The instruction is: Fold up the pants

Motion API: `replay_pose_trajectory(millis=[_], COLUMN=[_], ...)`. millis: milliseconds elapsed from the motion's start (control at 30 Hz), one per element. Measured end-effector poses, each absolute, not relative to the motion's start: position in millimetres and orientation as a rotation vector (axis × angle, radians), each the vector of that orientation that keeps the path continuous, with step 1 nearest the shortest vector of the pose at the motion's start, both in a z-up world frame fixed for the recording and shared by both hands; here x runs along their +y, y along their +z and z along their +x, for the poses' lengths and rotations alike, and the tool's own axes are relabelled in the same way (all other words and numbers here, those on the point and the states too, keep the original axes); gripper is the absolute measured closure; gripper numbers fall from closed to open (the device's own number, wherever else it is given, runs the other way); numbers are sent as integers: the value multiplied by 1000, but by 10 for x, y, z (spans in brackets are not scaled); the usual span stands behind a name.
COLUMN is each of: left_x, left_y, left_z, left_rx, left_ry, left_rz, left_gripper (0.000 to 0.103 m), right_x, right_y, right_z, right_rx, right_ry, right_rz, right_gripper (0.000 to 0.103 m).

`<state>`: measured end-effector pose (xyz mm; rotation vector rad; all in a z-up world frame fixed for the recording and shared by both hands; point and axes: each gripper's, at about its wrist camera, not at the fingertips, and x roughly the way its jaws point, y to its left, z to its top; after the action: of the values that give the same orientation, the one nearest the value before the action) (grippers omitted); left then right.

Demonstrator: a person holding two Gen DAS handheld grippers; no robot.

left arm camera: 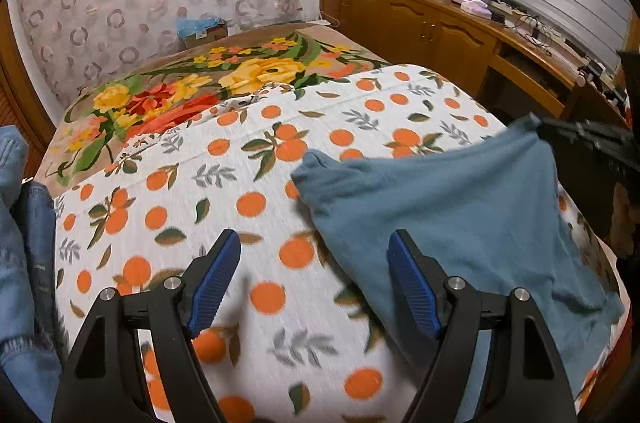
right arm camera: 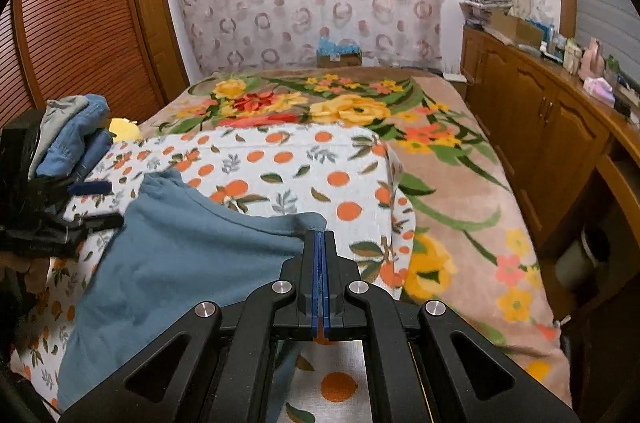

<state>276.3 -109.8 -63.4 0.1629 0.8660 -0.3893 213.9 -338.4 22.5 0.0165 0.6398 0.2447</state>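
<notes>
Teal-blue pants [left arm camera: 440,207] lie spread on an orange-print sheet [left arm camera: 224,191] that covers the bed. My left gripper [left arm camera: 314,243] hovers open over the sheet, its right finger at the pants' left edge and nothing between the blue pads [left arm camera: 212,283]. In the right wrist view my right gripper [right arm camera: 319,237] is shut on a bunched corner of the pants [right arm camera: 192,247], lifting that edge a little off the sheet [right arm camera: 304,163]. The left gripper [right arm camera: 100,205] shows there at the far left, open, beside the cloth's other corner. The right gripper [left arm camera: 580,143] appears dark and blurred in the left wrist view.
A pile of denim clothes [left arm camera: 20,223] [right arm camera: 72,135] sits on the bed's left side. A floral blanket [right arm camera: 460,191] covers the rest of the bed. A wooden cabinet [right arm camera: 540,127] with clutter on top runs along the right. A louvred wooden door [right arm camera: 80,23] stands at the left.
</notes>
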Motion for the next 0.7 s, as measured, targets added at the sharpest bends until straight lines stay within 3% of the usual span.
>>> replay_pose_trajectory(millis=[367,467,567,700], left_x=[-1132,-1158,-1188,-1205], left_y=[-769,-782,-789,-792], left_z=[3092,3112,3135,3185], left_rx=[918,919,924,930], left_ry=[-401,-412,-428,-447], left_rz=[121,119,114,95], left_gripper=[35,42,47,55], right_x=[-3530,-3574,-3591,-3588], right_y=[198,198,148,56], right_z=[2247,2241,2255,2297], right_rx=[691,683,696,736], right_ry=[262,266,251,244], right_rz=[54,84,93,114], right_gripper=[102,102,95,71])
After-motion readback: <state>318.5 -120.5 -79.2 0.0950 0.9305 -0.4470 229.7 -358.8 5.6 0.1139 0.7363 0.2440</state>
